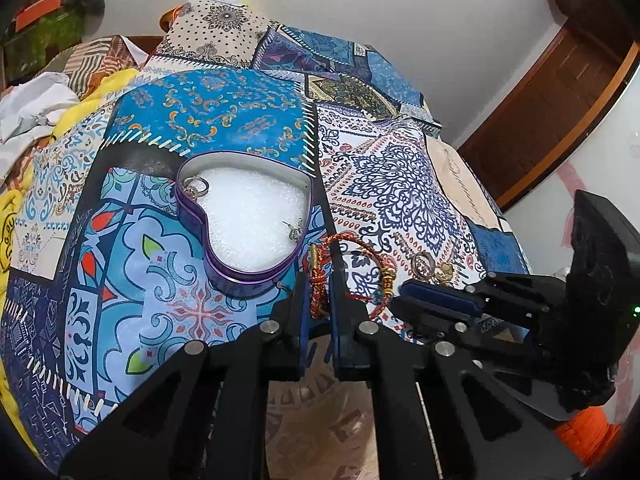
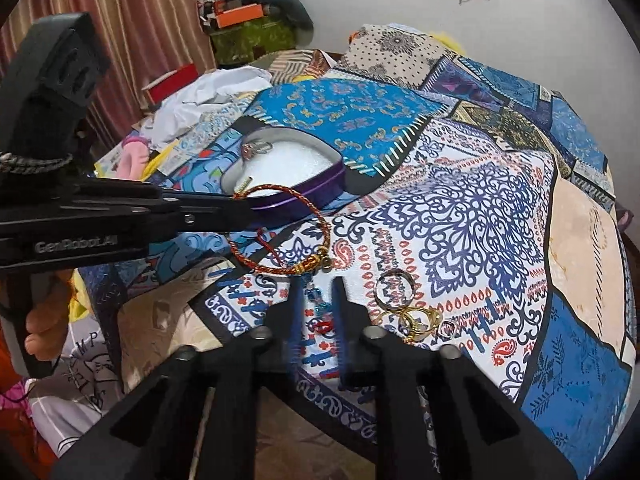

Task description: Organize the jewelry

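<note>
While clamped in left tongs (image 1: 319, 280), red bracelet (image 2: 280, 236) beside heart box (image 1: 244, 216).

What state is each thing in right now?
Left gripper: shut on red braided bracelet, lifted beside the box.
Right gripper: open, empty, above the cloth.
Heart-shaped box: open, holding a silver ring and an earring.
Loose rings: lying on the cloth.

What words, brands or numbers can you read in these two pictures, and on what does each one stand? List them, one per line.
"GenRobot.AI": on the side of the left gripper, seen in the right wrist view.
"M P J": partial black letters on white fabric at lower left; the rest is unreadable.
Black print on the yellow cloth: too cut off to read.
</note>
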`<action>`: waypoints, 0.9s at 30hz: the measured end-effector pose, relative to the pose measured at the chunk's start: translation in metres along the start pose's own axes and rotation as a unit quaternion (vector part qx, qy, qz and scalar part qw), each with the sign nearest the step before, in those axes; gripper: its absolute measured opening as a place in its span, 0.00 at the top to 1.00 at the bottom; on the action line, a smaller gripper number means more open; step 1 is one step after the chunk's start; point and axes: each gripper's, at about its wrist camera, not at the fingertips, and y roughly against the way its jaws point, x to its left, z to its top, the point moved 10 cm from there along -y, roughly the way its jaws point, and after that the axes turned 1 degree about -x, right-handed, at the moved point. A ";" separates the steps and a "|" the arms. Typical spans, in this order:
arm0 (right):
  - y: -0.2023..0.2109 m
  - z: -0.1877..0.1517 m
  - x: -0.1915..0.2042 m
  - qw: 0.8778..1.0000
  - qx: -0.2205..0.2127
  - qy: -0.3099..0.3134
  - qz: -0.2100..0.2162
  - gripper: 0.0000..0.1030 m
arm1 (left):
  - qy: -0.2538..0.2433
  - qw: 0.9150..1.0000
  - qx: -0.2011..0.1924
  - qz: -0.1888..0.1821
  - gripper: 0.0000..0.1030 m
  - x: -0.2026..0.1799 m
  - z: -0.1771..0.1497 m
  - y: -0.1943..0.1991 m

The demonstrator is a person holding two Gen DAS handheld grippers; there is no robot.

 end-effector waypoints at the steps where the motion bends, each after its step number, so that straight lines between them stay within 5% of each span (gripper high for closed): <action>1: -0.001 -0.001 -0.001 1.000 0.003 -0.003 -0.001 0.92 | -0.003 1.000 -0.003 0.003 0.93 -0.001 0.001 0.002; 15: 0.025 -0.003 -0.006 0.998 -0.028 -0.041 -0.024 0.94 | -0.056 0.995 -0.068 0.046 0.93 -0.014 0.018 0.047; 27: 0.071 0.040 -0.006 0.993 -0.099 -0.056 -0.024 0.94 | -0.069 0.989 -0.114 0.057 0.93 -0.020 0.032 0.081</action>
